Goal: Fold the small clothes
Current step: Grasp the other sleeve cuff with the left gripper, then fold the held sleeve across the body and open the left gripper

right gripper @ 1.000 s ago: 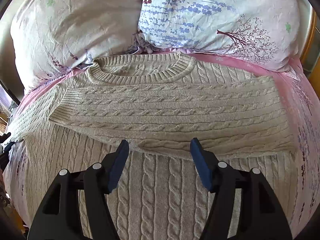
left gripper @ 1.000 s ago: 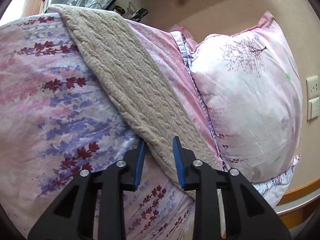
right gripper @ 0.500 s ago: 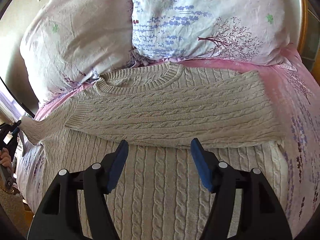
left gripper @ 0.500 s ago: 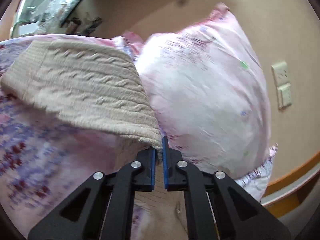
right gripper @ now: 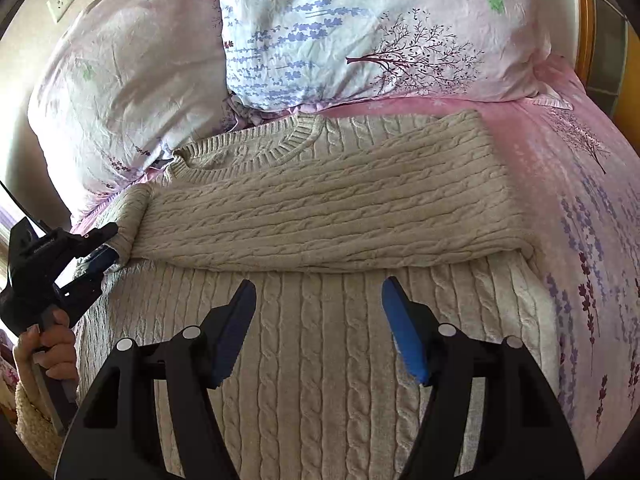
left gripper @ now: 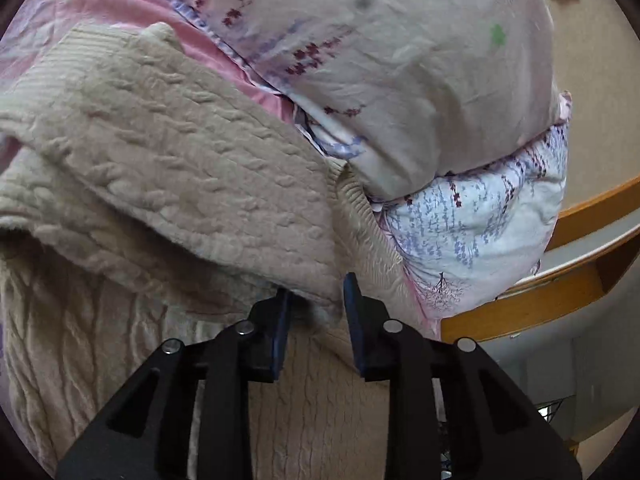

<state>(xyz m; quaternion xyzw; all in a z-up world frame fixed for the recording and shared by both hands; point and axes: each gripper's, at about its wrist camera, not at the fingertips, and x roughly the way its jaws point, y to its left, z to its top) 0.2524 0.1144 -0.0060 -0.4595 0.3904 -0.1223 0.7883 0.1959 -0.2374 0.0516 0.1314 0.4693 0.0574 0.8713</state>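
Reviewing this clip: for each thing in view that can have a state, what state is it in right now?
sweater: laid flat on the bed, front up, collar toward the pillows.
right sleeve: folded across the chest.
left sleeve: lifted over the body, its fold between the left gripper's fingers.
left gripper: jaws slightly apart around the sleeve; grip unclear.
right gripper: open, over the sweater's body, holding nothing.
pillows: stacked against the headboard.

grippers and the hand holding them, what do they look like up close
Both tools have black plastic frames of angular, triangular cut-out arms with round silver rivets and blue pads lining the fingers: the left tool and the right tool. The left hand is bare-skinned, wrapped round a grey handle, with a cream fleecy sleeve cuff. No cables show.
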